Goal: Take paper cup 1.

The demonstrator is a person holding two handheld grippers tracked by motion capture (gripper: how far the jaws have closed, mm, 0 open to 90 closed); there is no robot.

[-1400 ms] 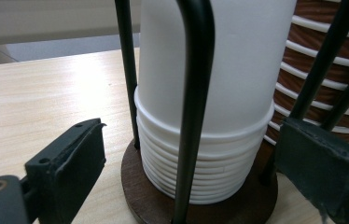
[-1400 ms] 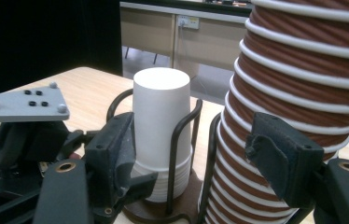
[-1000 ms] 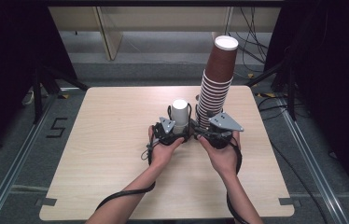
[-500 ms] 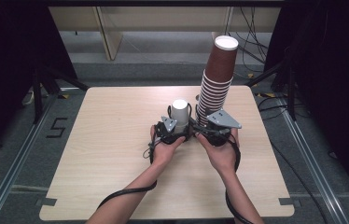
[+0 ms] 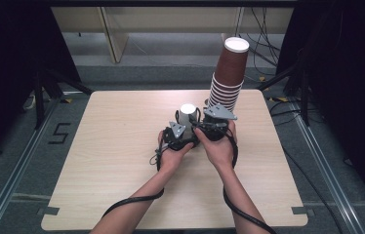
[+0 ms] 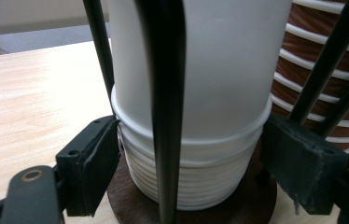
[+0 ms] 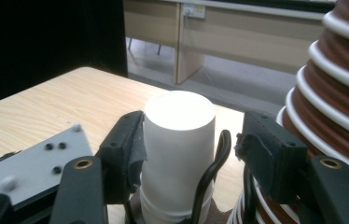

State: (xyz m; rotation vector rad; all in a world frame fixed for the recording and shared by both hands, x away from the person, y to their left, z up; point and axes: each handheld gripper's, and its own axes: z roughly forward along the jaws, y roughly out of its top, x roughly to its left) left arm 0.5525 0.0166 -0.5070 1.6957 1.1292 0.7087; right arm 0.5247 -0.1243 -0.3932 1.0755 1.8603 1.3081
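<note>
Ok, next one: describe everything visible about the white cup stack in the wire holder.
The white cup stack is a short nest of paper-looking cups standing upside down, flat bottom up, rolled rims layered near its base. It sits on a round dark wooden base inside thin black wire uprights, near the middle of the table, beside the taller brown cup stack. The left hand-held gripper brackets the rims; contact is unclear. In the right gripper view, the right hand-held gripper straddles the top cup, one pad looking against it, the other apart.

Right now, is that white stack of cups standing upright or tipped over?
Upright. The white stack of cups sits rims-down in a black wire holder on its round brown base, closed bottoms facing up.
</note>
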